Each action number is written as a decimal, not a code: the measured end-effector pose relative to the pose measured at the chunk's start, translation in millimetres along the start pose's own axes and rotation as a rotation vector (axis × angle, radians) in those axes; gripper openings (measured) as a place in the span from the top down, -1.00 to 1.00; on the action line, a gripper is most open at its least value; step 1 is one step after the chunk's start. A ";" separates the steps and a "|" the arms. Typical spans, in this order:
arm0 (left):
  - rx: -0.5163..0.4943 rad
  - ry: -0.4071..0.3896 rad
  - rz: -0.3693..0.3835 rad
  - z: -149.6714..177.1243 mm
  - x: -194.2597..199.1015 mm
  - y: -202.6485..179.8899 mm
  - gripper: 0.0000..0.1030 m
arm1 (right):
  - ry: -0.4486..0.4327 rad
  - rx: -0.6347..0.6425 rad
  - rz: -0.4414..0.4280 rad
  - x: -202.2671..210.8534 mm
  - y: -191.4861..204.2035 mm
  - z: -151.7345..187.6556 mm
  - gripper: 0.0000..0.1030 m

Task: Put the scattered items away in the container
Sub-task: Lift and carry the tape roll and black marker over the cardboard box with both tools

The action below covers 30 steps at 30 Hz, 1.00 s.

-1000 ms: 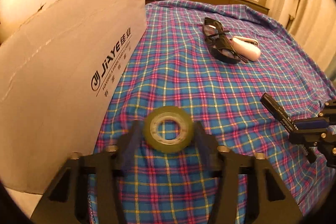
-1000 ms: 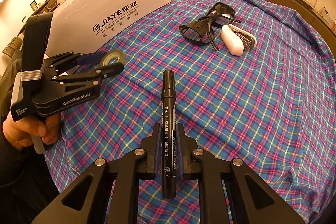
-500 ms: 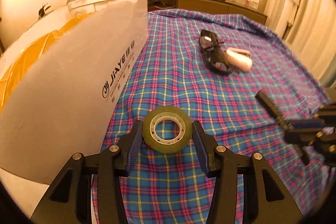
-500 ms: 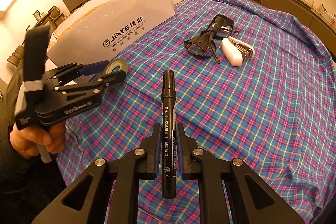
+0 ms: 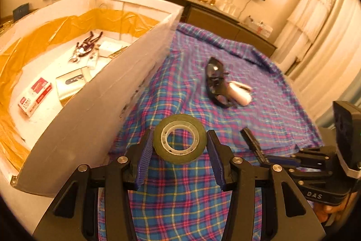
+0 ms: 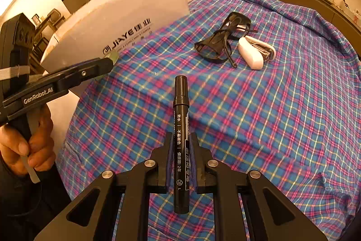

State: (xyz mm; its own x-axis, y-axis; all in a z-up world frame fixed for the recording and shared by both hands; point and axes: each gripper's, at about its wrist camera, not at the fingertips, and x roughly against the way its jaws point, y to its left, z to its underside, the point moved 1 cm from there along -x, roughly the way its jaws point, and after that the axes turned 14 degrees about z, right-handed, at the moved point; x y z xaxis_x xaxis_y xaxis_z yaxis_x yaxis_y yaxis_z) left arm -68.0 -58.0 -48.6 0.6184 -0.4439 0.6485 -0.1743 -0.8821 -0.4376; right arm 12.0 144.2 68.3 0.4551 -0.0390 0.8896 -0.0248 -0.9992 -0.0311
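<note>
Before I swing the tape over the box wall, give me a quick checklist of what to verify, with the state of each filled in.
1. Left gripper grip on the tape roll: ok, both pads press its sides.
2. Tape clear of the cloth: ok, it hangs above the plaid.
3. Tape higher than the box wall: cannot tell, though the inside of the box shows from the left wrist.
4. Landing spot inside: ok, bare white floor shows near the red and white packet.
5. Right gripper on the marker: ok, shut on its barrel.
6. Left on the cloth: not ok, glasses and a white device remain.
</note>
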 end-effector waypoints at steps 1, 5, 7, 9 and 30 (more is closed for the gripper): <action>-0.014 0.015 -0.016 1.3 -3.7 -0.4 0.03 | 0.008 0.005 0.004 -3.8 1.1 0.6 0.72; -0.014 0.015 -0.043 3.1 -3.8 2.7 0.02 | 0.048 0.030 0.039 -21.8 2.5 3.0 0.72; 0.006 -0.009 -0.034 0.9 1.9 7.5 0.02 | 0.050 0.034 0.044 -25.3 1.3 2.9 0.71; 0.005 -0.026 -0.027 -1.3 6.7 8.5 0.04 | 0.053 0.033 0.042 -25.8 -0.8 1.1 0.72; -0.145 -0.115 -0.024 -13.7 47.7 -28.4 0.04 | -0.114 -0.059 -0.005 39.4 13.8 -17.0 0.71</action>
State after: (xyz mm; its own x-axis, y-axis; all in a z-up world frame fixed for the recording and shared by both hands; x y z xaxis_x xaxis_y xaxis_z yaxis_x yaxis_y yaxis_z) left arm -44.0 -56.2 3.3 0.7058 -0.4091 0.5783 -0.2618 -0.9092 -0.3237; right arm 14.4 129.0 110.7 0.5532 -0.0380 0.8322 -0.0734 -0.9973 0.0033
